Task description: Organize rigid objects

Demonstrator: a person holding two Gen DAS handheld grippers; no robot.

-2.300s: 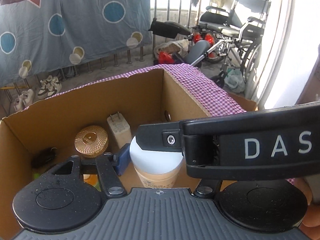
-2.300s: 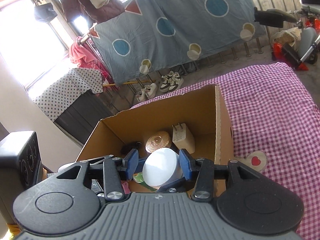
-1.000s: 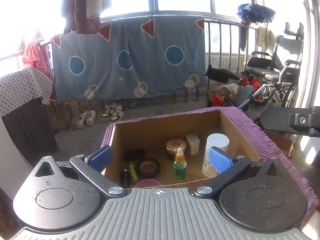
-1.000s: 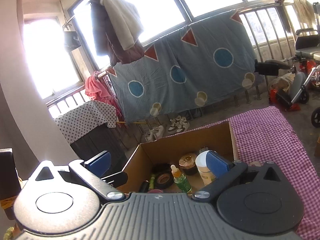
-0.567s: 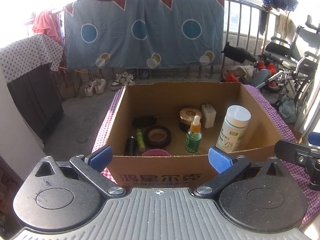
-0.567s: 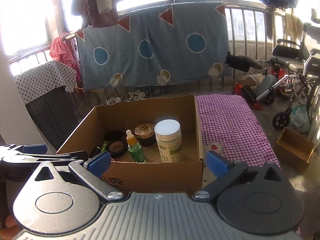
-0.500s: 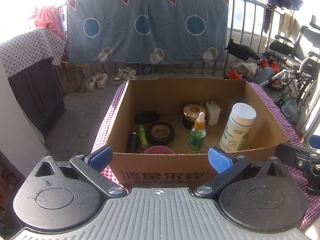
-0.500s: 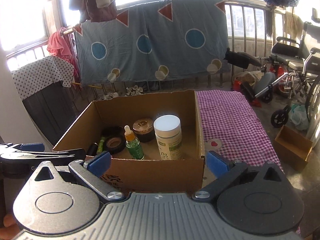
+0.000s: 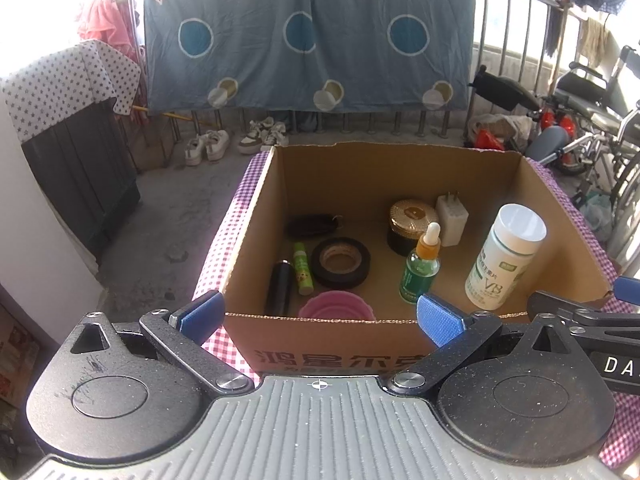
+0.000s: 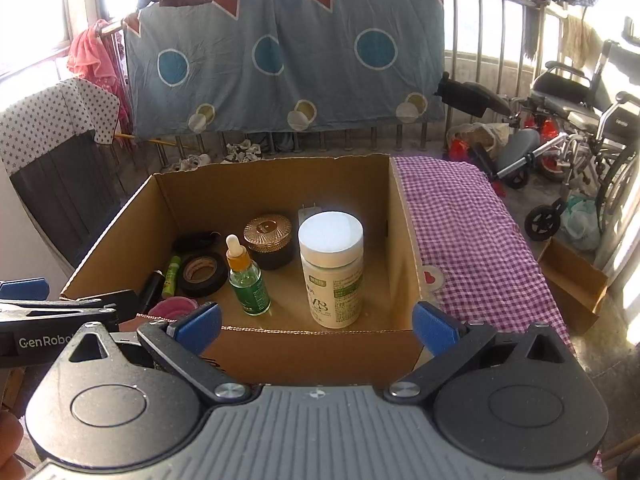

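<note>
Both grippers hang just in front of the cardboard box (image 9: 360,344), each with its blue pads spread wide and nothing between them: the left gripper (image 9: 320,316) is released and empty, and so is the right gripper (image 10: 316,326). The things to be organized all sit inside the box, which rests on a purple checked cloth (image 10: 464,224) that shows no loose item in either view, so the sorting looks close to finished or finished. If the step in hand is a last check or a tidy-up, it is best done by coming down over the top of the box rather than across its near wall, and by keeping clear of the two upright bottles, which look the easiest to knock over. Counted, the box holds one white-capped pill bottle (image 10: 332,268) at the right, one green dropper bottle (image 10: 246,280) just beside it, one dark jar with a gold lid (image 10: 268,240), one white plug adapter (image 9: 452,220) near the back wall, one roll of black tape (image 9: 340,263), one slim green tube (image 9: 302,268), one black cylinder (image 9: 279,288) beside that tube, one dark flat item (image 9: 312,225) too shadowed to name, and one pink round thing (image 9: 336,311) half hidden by the near wall.
</note>
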